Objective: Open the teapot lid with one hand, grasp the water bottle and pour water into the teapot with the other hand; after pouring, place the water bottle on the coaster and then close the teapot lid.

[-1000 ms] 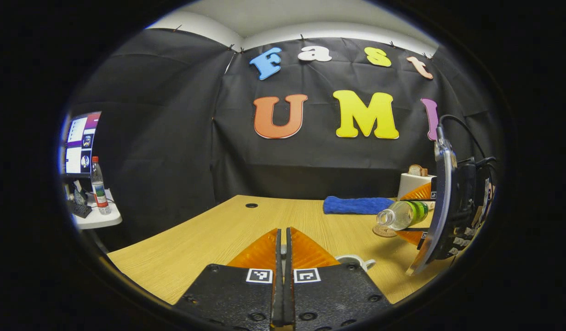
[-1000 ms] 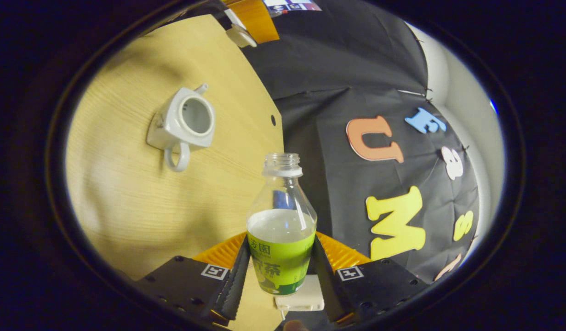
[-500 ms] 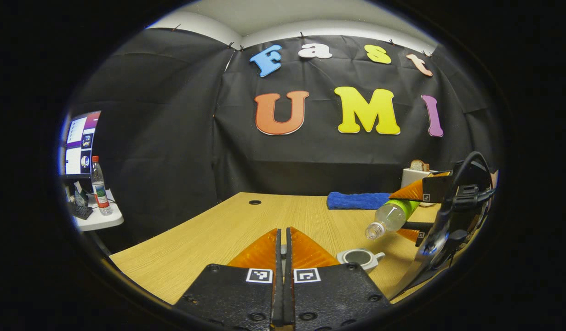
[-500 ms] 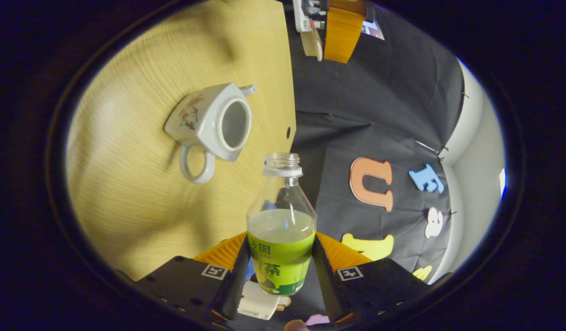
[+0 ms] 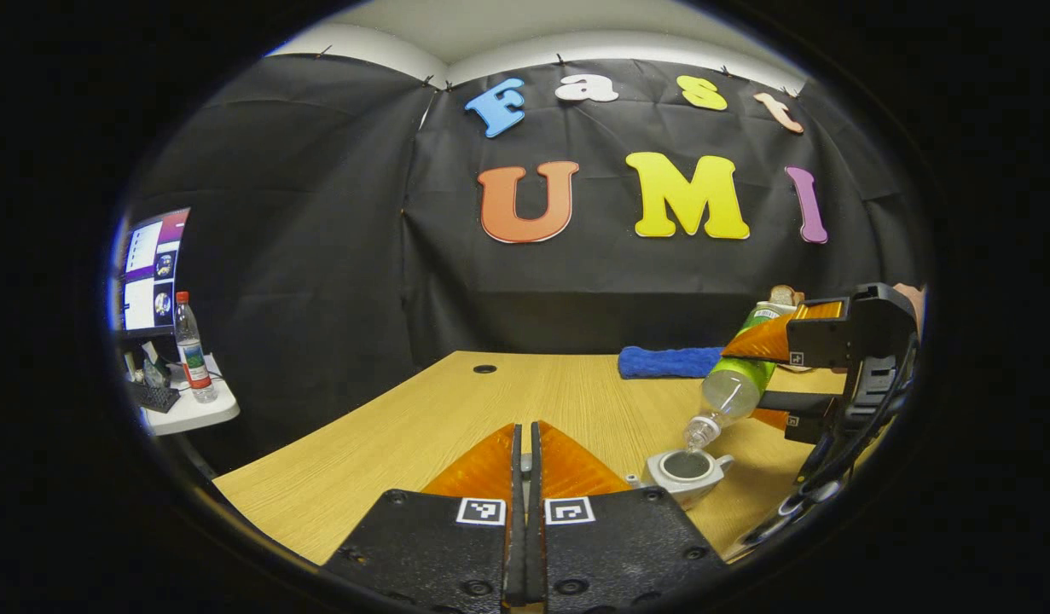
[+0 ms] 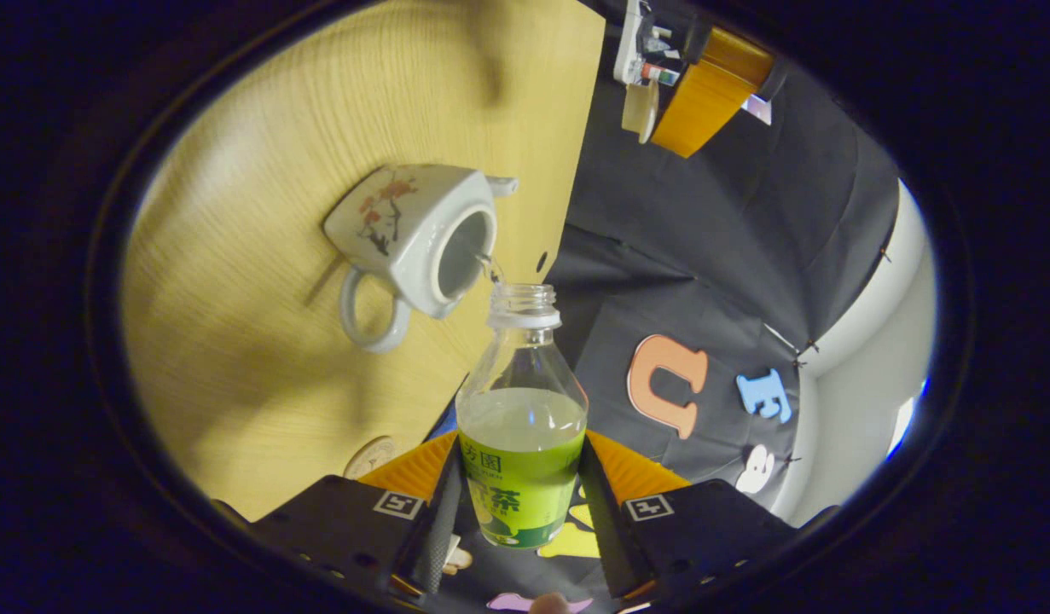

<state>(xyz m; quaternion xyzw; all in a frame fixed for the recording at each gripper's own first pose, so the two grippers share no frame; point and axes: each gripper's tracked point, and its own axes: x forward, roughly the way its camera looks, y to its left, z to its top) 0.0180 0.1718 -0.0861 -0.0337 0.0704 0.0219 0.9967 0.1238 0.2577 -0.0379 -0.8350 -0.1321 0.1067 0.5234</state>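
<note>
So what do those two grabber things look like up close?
The left gripper has a black body with round screw holes and two little black-and-white square markers. The right gripper looks the same: black blocks, one square marker per side. In the left gripper view, black cables hang from it.
</note>
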